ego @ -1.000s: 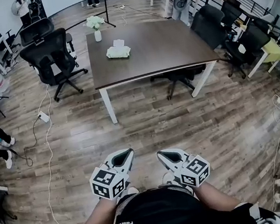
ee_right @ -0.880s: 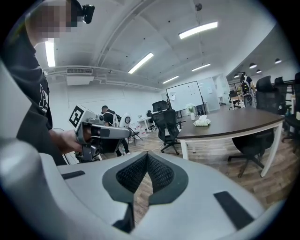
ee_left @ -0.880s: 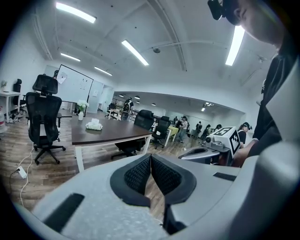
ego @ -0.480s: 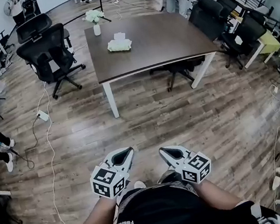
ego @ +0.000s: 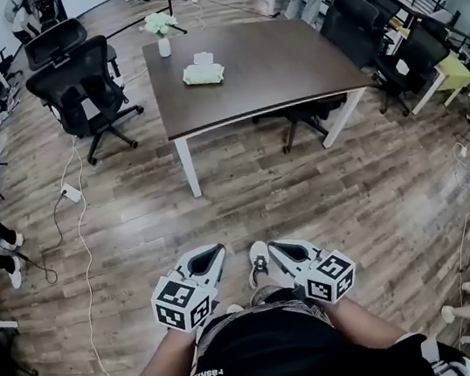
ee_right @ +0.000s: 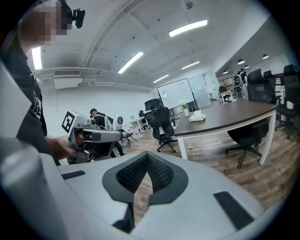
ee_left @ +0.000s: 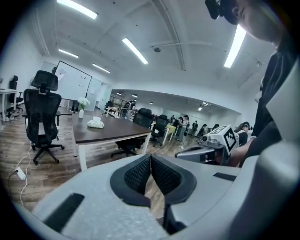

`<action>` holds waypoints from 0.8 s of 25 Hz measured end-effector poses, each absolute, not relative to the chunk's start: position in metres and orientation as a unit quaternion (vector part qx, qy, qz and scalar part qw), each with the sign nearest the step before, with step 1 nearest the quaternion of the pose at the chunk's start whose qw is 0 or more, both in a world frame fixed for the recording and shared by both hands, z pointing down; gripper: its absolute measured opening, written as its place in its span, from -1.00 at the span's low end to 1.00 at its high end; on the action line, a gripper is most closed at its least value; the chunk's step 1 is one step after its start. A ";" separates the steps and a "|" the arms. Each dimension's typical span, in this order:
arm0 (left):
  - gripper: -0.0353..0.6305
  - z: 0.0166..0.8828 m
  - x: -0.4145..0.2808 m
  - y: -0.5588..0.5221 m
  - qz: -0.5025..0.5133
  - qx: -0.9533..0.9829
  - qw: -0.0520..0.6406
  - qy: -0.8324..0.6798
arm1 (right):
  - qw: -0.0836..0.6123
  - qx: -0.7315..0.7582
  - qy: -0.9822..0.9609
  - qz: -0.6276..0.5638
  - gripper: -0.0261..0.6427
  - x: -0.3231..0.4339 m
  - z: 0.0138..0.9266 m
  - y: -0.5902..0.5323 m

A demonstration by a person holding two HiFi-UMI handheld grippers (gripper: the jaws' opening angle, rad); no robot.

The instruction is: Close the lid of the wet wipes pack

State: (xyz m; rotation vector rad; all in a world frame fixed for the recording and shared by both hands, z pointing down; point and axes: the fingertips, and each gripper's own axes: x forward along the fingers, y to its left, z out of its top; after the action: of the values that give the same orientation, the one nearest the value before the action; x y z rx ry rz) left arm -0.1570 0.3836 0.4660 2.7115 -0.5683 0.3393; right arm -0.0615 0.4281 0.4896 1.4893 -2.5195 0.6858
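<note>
The pale green wet wipes pack (ego: 203,73) lies on the dark brown table (ego: 270,71), far ahead of me, with its white lid flap standing up. It shows small in the left gripper view (ee_left: 96,123) and the right gripper view (ee_right: 197,117). My left gripper (ego: 213,253) and right gripper (ego: 275,247) are held low, close to my body and over the wooden floor, well short of the table. Both are shut and hold nothing; the dark pads meet at the tips in the left gripper view (ee_left: 151,157) and the right gripper view (ee_right: 147,154).
A white vase of flowers (ego: 160,28) stands at the table's far end. Black office chairs (ego: 76,79) sit left of the table, others (ego: 390,52) to its right. A white cable (ego: 81,251) runs across the floor on the left. My shoe (ego: 259,263) shows between the grippers.
The view has shifted slightly towards the table and a shoe has stepped forward between the grippers. Both grippers stay shut, low by my body.
</note>
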 end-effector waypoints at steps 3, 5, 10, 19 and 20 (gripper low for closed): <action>-0.84 0.469 -0.157 0.369 0.123 0.954 0.176 -0.209 | 0.060 0.493 -0.838 0.227 -0.91 -0.056 0.490 0.408; -0.83 0.469 -0.155 0.356 0.124 0.952 0.177 -0.216 | 0.056 0.492 -0.839 0.225 -0.91 -0.051 0.488 0.392; -0.84 0.464 -0.136 0.315 0.123 0.951 0.172 -0.225 | 0.046 0.489 -0.843 0.218 -0.90 -0.032 0.481 0.347; -0.83 0.447 -0.083 0.244 0.121 0.951 0.165 -0.231 | 0.045 0.478 -0.851 0.215 -0.91 0.017 0.468 0.274; -0.83 0.447 -0.076 0.237 0.121 0.951 0.165 -0.232 | 0.044 0.476 -0.852 0.214 -0.91 0.023 0.466 0.266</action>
State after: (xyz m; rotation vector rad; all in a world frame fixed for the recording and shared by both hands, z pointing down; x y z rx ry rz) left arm -0.0761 0.2366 0.4469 2.7089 -0.6611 0.3446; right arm 0.0234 0.2657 0.4664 1.4566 -2.6035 0.6544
